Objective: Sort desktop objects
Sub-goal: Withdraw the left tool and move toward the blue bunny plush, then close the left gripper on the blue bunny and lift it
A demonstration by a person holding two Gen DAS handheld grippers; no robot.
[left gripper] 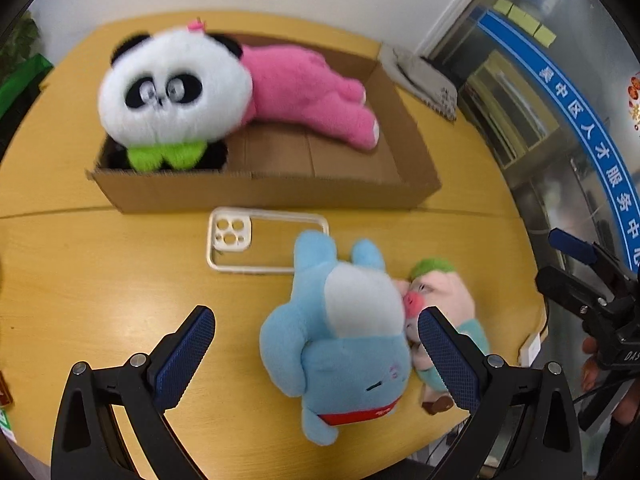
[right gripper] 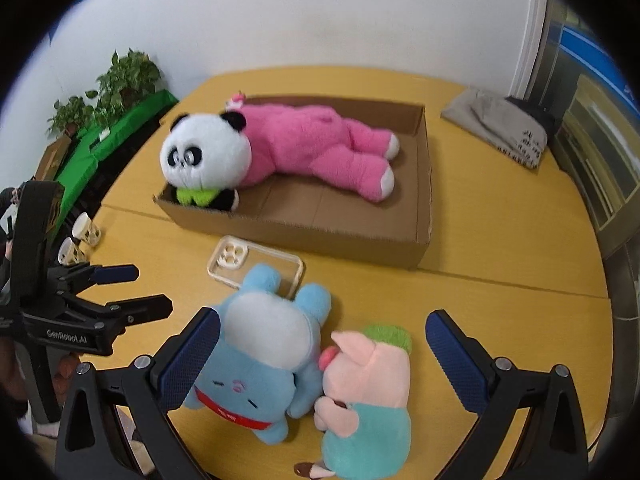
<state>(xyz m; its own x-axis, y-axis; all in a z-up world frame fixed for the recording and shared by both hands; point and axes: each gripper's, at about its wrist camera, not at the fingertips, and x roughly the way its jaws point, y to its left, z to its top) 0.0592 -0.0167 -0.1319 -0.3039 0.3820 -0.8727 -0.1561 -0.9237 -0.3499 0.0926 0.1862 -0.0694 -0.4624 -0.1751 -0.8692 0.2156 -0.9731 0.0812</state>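
Note:
A light blue plush [left gripper: 344, 340] [right gripper: 260, 360] lies on the yellow table with a pink pig plush [left gripper: 444, 292] [right gripper: 372, 376] pressed against its side. My left gripper [left gripper: 320, 356] [right gripper: 136, 289] is open, and the blue plush lies between its fingers, close to the right one. My right gripper [right gripper: 324, 360] [left gripper: 560, 260] is open too, straddling both plushes without touching them. A clear phone case [left gripper: 230, 232] [right gripper: 230, 258] lies flat just beyond the blue plush. Behind it, a shallow cardboard box [left gripper: 280, 192] [right gripper: 320, 232] holds a panda plush [left gripper: 172, 88] [right gripper: 204, 152] and a pink plush [left gripper: 312, 92] [right gripper: 320, 144].
A grey folded bag [right gripper: 500, 128] [left gripper: 420, 76] rests at the table's back right. Potted plants [right gripper: 124, 76] and a green cover stand off the left edge, with paper cups [right gripper: 80, 232] near them. A glass door [left gripper: 540, 100] is on the right.

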